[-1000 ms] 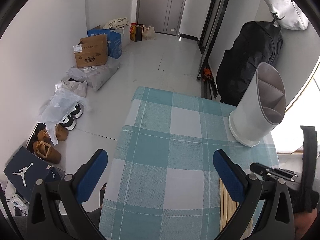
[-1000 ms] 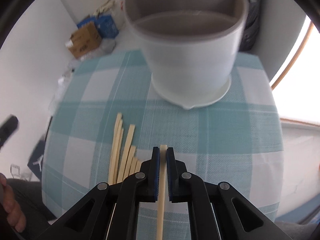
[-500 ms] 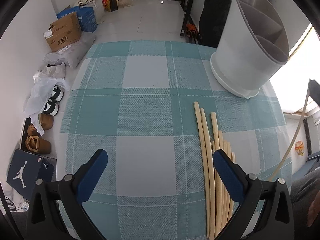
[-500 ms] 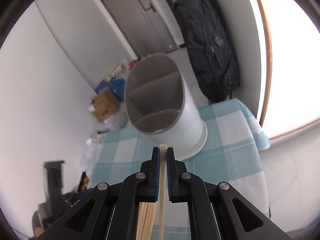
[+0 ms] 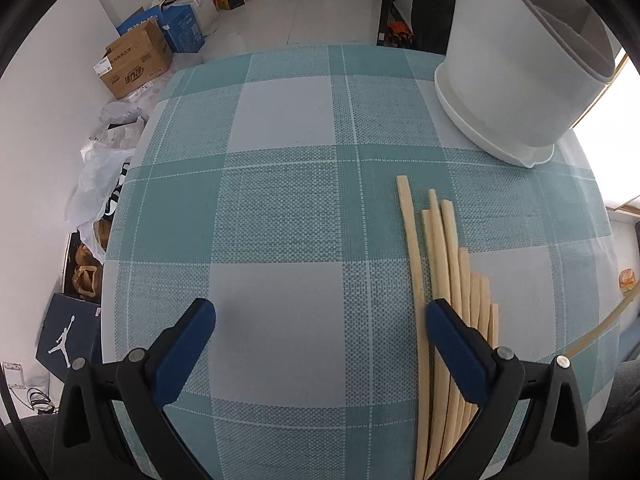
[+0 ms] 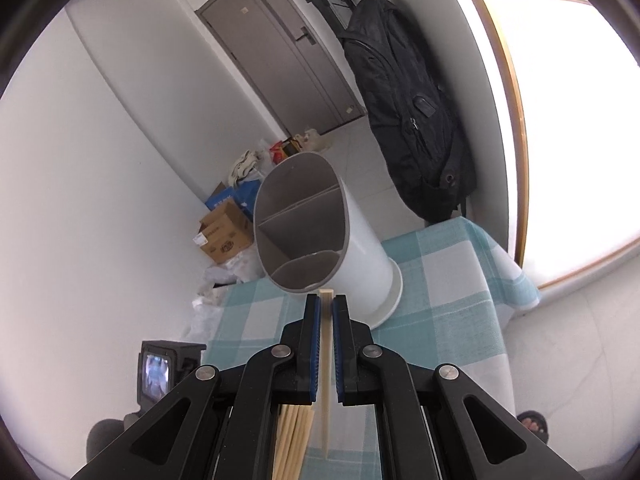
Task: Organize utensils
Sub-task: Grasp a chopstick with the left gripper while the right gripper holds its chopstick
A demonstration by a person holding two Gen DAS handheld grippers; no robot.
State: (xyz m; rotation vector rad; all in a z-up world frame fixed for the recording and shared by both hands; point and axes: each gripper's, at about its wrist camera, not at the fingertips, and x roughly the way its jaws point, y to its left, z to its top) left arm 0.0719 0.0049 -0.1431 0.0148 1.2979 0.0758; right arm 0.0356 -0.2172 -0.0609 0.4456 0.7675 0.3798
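Several pale wooden chopsticks (image 5: 448,280) lie side by side on the teal checked tablecloth (image 5: 280,208). My left gripper (image 5: 320,316) hangs open just above the cloth, its right finger over the left edge of the bundle. The white divided utensil holder (image 5: 516,80) stands at the far right. In the right wrist view my right gripper (image 6: 327,304) is shut on one chopstick (image 6: 326,344), lifted above the table, its tip level with the near rim of the utensil holder (image 6: 352,256). The bundle of chopsticks (image 6: 292,436) shows below the jaws.
Cardboard boxes (image 5: 136,60), bags and shoes lie on the floor left of the table. A black backpack (image 6: 408,112) hangs by the window behind the holder. The left gripper's camera body (image 6: 160,368) shows at lower left of the right view.
The left gripper came down and tipped toward the cloth, closing in on the chopstick bundle. The right gripper rose with its chopstick and swung back from the holder, which now looks smaller.
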